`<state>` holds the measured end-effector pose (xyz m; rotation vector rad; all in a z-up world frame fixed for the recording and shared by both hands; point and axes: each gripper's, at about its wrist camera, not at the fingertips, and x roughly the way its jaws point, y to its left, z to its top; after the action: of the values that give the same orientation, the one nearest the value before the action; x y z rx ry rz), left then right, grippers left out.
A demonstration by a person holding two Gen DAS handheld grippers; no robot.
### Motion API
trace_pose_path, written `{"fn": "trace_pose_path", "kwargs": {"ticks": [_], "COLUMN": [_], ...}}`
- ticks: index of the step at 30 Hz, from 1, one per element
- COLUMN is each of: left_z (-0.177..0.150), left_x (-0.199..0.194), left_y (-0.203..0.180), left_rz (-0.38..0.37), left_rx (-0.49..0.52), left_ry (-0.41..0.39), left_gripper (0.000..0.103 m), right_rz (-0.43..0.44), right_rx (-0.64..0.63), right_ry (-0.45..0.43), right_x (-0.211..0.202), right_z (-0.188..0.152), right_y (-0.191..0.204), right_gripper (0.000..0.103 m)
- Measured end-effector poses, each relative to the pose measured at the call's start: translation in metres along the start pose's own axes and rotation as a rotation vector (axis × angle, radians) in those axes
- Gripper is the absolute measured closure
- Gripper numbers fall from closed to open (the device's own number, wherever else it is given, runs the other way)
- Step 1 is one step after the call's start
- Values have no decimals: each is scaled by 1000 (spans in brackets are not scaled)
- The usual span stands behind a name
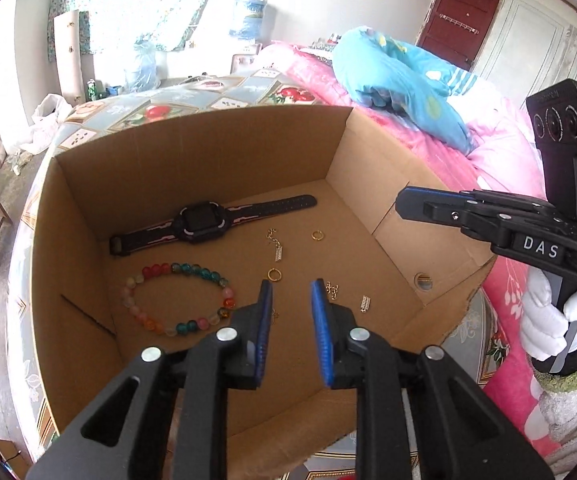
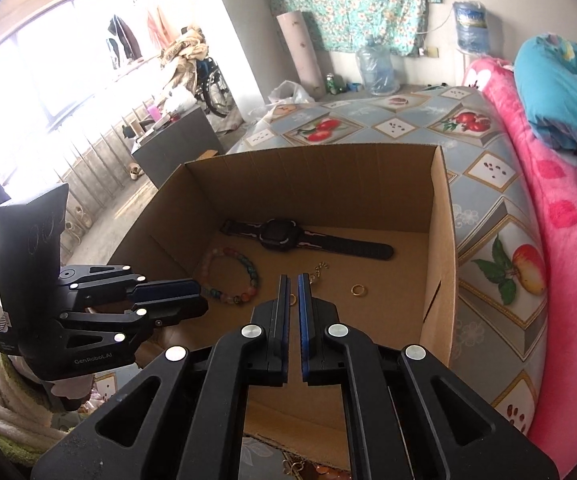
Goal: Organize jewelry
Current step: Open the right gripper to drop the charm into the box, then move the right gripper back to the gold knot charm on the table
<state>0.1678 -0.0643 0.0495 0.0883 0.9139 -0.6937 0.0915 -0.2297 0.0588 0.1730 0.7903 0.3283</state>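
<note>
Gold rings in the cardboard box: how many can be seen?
2. One gold ring lies right of the watch strap's end; the other gold ring lies beside the beaded bracelet. The hand-held gripper may hide more.

**Two markings legible on handheld grippers**

Readable in white capitals on the black body of the right gripper (image 1: 404, 202), seen from the left wrist camera: "DAS". Printed in small pale letters on the lower black frame of the left gripper (image 2: 198, 294), seen from the right wrist camera: "GenRobot.AI". Elsewhere, only an illegible blue label on a water jug (image 2: 470, 26) against the far wall.
</note>
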Motion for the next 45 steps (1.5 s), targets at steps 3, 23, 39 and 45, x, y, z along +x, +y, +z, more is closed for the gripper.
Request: {"fn": "trace_pose_path", "kwargs": {"ticks": [3,23,39,45], "left_z": [-8,-116,-140,-141], "left_x": [-20,-34,14,13], "left_y": [-2,-76,-60,-52], "left_rz": [-44,-40,138,132], "left_rx": [8,216,206,188], "left_ry": [-83,-84,25,22], "left_gripper": [72,31,31,29], "right_rz": [12,-16,-112,-95], "right_rx": [-9,161,100,91], "right_ry": [-73,-46,69,69], "right_x": [-23,-43,11,11], "right_z": [-6,-139,-152,-155], "right_y": [6,9,13,20], "right_gripper": [97,82,84,84]}}
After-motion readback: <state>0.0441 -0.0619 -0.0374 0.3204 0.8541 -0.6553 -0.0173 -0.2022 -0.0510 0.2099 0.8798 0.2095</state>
